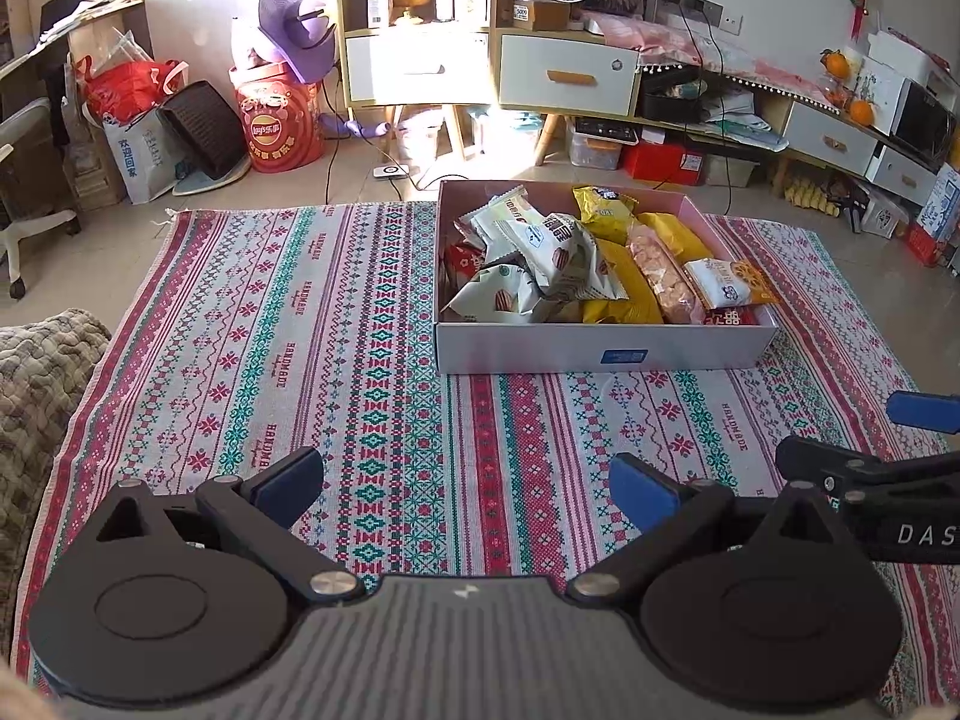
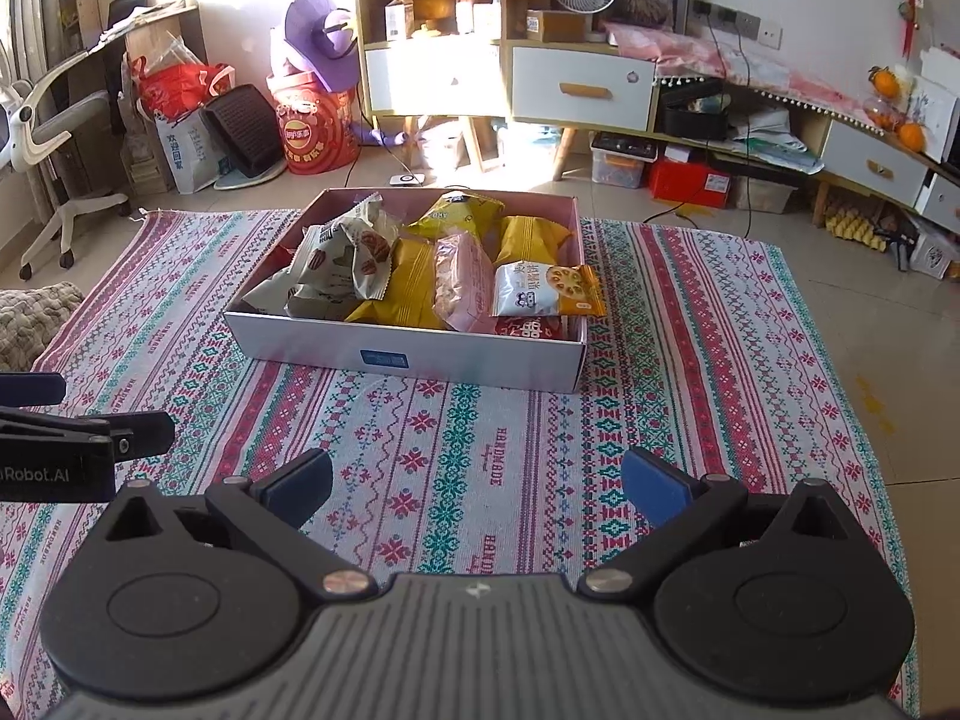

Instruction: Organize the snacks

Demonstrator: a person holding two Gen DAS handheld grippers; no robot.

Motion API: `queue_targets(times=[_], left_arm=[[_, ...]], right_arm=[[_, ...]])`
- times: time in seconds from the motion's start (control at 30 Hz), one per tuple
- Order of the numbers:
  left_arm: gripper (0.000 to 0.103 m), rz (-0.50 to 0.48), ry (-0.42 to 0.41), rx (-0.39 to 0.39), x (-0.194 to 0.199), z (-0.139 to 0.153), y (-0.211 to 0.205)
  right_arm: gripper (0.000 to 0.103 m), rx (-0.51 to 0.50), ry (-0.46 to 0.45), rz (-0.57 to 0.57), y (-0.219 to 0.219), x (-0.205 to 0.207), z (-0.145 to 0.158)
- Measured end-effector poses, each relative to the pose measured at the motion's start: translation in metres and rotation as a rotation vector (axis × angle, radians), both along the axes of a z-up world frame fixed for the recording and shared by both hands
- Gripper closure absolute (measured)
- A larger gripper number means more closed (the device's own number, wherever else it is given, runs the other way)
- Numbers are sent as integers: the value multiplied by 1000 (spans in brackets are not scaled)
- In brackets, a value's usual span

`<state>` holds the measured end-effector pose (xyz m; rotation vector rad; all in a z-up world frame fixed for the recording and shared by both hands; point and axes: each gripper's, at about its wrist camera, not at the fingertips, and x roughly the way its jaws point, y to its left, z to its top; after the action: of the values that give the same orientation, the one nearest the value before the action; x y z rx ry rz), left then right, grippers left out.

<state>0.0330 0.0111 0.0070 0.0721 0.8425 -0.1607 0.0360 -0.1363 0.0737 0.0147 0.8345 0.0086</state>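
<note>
Looking along my left gripper [image 1: 468, 483], I see its blue pads spread wide with nothing between them, hovering over the patterned rug [image 1: 270, 330]. My right gripper [image 2: 477, 480] is just as wide apart and empty, just beside the left one, whose tip shows at the left edge of the right view. The shallow box [image 1: 600, 348] sits on the rug toward its far edge, heaped with snack packets [image 1: 558, 252]: white ones at its left side, yellow ones [image 2: 414, 288] and a pink one [image 2: 462, 282] in the middle, an orange-and-white packet [image 2: 546, 291] at the near right corner.
</note>
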Motion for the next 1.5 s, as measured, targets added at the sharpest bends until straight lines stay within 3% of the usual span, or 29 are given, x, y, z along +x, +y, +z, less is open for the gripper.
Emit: queue_targets(times=[1.5], left_arm=[[0, 27, -12, 6, -2, 1, 0]], right_arm=[[0, -38, 8, 18, 9, -1, -6]])
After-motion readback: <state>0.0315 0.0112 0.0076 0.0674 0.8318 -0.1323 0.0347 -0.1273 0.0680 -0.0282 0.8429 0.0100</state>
